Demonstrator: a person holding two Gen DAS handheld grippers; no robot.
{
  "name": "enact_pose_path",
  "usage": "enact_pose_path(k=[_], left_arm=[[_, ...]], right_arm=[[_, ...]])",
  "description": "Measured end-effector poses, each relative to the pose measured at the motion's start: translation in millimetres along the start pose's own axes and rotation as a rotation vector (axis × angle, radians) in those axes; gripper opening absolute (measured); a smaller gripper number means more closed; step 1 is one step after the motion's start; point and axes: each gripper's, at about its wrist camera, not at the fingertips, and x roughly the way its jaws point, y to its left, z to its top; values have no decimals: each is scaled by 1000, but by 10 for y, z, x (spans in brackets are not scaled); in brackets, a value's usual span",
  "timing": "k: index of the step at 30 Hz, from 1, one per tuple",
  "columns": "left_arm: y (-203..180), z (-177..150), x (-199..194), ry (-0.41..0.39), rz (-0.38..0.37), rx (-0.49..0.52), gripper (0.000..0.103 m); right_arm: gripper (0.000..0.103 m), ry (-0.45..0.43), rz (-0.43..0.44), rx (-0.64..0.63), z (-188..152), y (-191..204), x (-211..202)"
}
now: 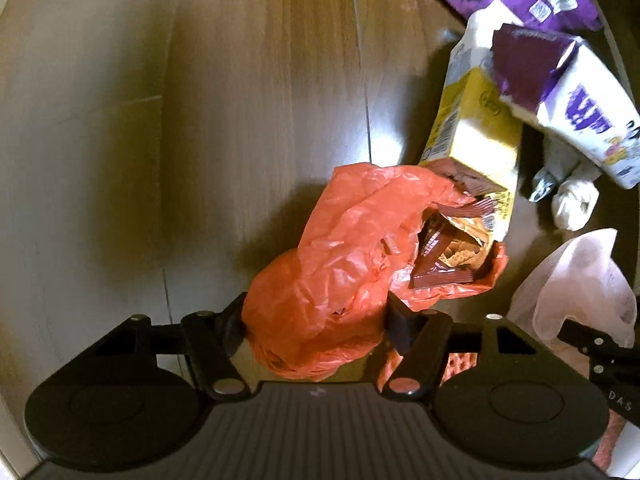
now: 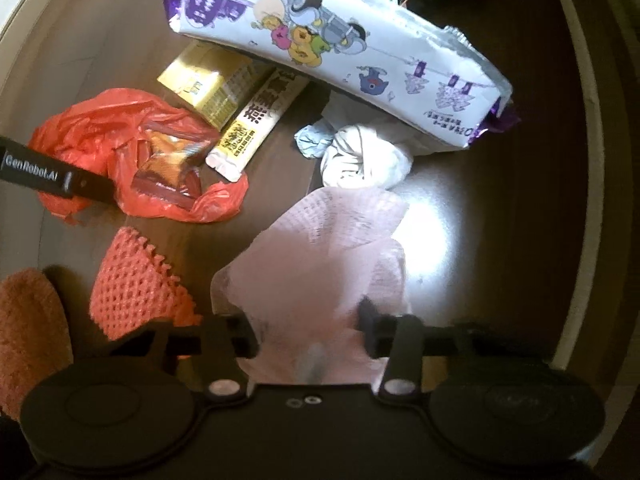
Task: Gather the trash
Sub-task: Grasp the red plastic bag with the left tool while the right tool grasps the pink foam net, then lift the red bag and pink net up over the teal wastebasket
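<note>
My left gripper (image 1: 316,320) is shut on the rim of an orange plastic bag (image 1: 340,264) that lies on the wooden floor and holds brown snack wrappers (image 1: 440,248). The bag also shows in the right wrist view (image 2: 100,128), with the left gripper's finger (image 2: 48,176) across it. My right gripper (image 2: 308,328) is shut on a pale pink translucent plastic bag (image 2: 328,248); that bag shows at the right of the left wrist view (image 1: 580,280).
A yellow carton (image 1: 476,128), a white and purple wrapper (image 2: 340,48), a yellow sachet (image 2: 256,120), crumpled white paper (image 2: 360,156), an orange foam net (image 2: 132,284) and an orange cloth (image 2: 28,332) lie around. A pale baseboard (image 2: 580,120) runs along the right.
</note>
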Motion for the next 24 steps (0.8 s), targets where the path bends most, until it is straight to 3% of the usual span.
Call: enact_pose_path(k=[6, 17, 24], left_arm=[[4, -34, -403, -6, -14, -36, 67], [-60, -178, -1569, -10, -45, -89, 67], [-156, -253, -2558, -26, -83, -112, 67]], right_arm=[[23, -35, 6, 7, -42, -18, -455], [21, -119, 39, 42, -28, -44, -1717], [21, -196, 63, 74, 76, 40, -2679]])
